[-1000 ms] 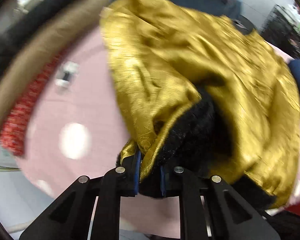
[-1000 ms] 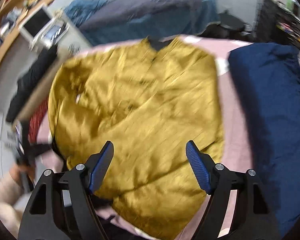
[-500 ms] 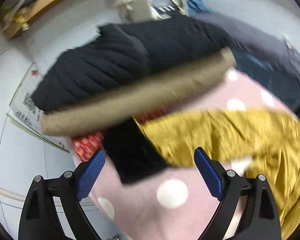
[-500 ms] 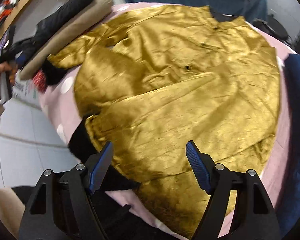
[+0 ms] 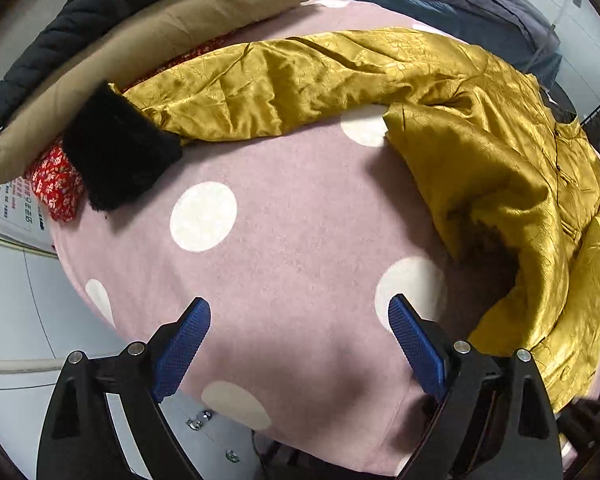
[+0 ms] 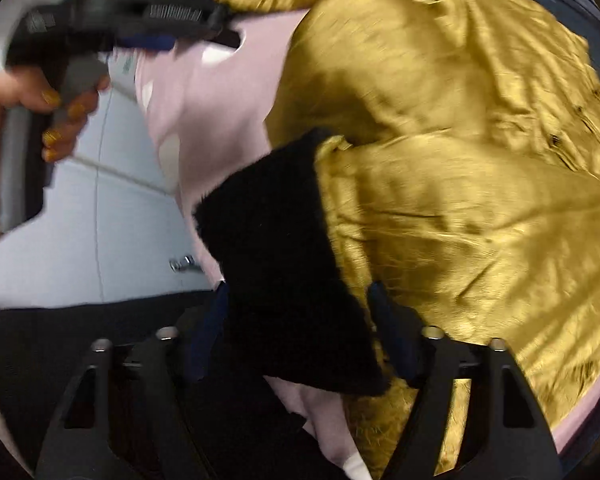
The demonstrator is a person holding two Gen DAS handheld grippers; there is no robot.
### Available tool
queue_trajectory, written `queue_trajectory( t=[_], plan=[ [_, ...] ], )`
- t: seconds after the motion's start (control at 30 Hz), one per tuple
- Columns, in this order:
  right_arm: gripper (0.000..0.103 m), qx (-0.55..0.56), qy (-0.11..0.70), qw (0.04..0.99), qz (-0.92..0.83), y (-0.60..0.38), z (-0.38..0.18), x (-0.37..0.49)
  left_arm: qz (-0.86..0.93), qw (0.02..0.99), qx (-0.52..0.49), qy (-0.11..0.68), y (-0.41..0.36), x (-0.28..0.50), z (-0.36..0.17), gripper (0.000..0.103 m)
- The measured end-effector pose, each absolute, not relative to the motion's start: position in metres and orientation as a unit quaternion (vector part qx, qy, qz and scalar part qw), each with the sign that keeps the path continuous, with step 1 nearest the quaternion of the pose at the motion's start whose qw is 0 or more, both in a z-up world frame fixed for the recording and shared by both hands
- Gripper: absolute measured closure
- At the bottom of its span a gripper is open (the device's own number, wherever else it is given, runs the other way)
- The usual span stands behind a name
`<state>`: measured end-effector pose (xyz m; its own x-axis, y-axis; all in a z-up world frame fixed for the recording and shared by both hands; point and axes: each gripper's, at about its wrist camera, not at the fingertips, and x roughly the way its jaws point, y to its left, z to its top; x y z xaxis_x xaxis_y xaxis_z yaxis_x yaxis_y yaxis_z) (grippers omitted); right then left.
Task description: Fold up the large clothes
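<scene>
A shiny gold jacket (image 5: 500,152) with black fuzzy cuffs lies on a pink polka-dot cover (image 5: 292,248). One sleeve stretches left, ending in a black cuff (image 5: 116,152). My left gripper (image 5: 300,344) is open and empty above the bare cover, apart from the jacket. In the right wrist view the jacket (image 6: 460,160) fills the frame and the other black cuff (image 6: 284,264) lies between the spread fingers of my right gripper (image 6: 300,332), which is open around it. The left gripper (image 6: 148,36), held by a hand, shows at the upper left.
A tan rolled garment (image 5: 148,40) and a black puffer coat (image 5: 60,36) lie along the far left edge, with red patterned fabric (image 5: 56,184) beneath. Dark blue-grey bedding (image 5: 460,4) lies behind. Grey floor (image 5: 20,312) lies off the left edge.
My left gripper let go of the sleeve cuff a second ago, opened and pulled back over the bare cover. My right gripper moved down to the other cuff, which now sits between its fingers.
</scene>
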<state>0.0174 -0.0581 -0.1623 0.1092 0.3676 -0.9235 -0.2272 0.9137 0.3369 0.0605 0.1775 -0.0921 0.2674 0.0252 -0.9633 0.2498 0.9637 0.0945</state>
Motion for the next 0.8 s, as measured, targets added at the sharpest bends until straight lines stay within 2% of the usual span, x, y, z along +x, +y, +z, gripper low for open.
queue_trajectory(
  t=[0.03,0.07,0.17,0.33,0.53,0.57,0.7,0.8],
  plan=[
    [0.074,0.051,0.635,0.743,0.206,-0.055,-0.162,0.016,-0.071,0.788,0.116,0.601,0.177,0.06,-0.092,0.015],
    [0.081,0.05,0.631,0.745,0.211,-0.054,-0.159,0.014,-0.071,0.788,0.118,0.6,0.177,0.06,-0.092,0.015],
    [0.091,0.086,0.603,0.763,0.215,-0.068,-0.144,0.011,-0.066,0.789,0.122,0.599,0.177,0.06,-0.092,0.015],
    [0.094,0.187,0.535,0.812,0.143,-0.14,-0.105,0.007,-0.067,0.784,0.117,0.606,0.181,0.058,-0.092,0.015],
    [0.095,0.283,0.427,0.859,-0.026,-0.267,-0.043,-0.03,-0.083,0.776,0.13,0.612,0.168,0.05,-0.098,0.015],
    [0.102,0.293,0.404,0.864,-0.066,-0.296,-0.031,-0.044,-0.087,0.775,0.133,0.612,0.165,0.048,-0.099,0.015],
    [0.102,0.334,0.327,0.863,-0.192,-0.393,0.011,-0.103,-0.097,0.773,0.14,0.611,0.158,0.044,-0.101,0.015],
    [0.102,0.379,0.312,0.837,-0.242,-0.441,0.017,-0.141,-0.102,0.77,0.134,0.616,0.155,0.043,-0.104,0.015]
  ],
)
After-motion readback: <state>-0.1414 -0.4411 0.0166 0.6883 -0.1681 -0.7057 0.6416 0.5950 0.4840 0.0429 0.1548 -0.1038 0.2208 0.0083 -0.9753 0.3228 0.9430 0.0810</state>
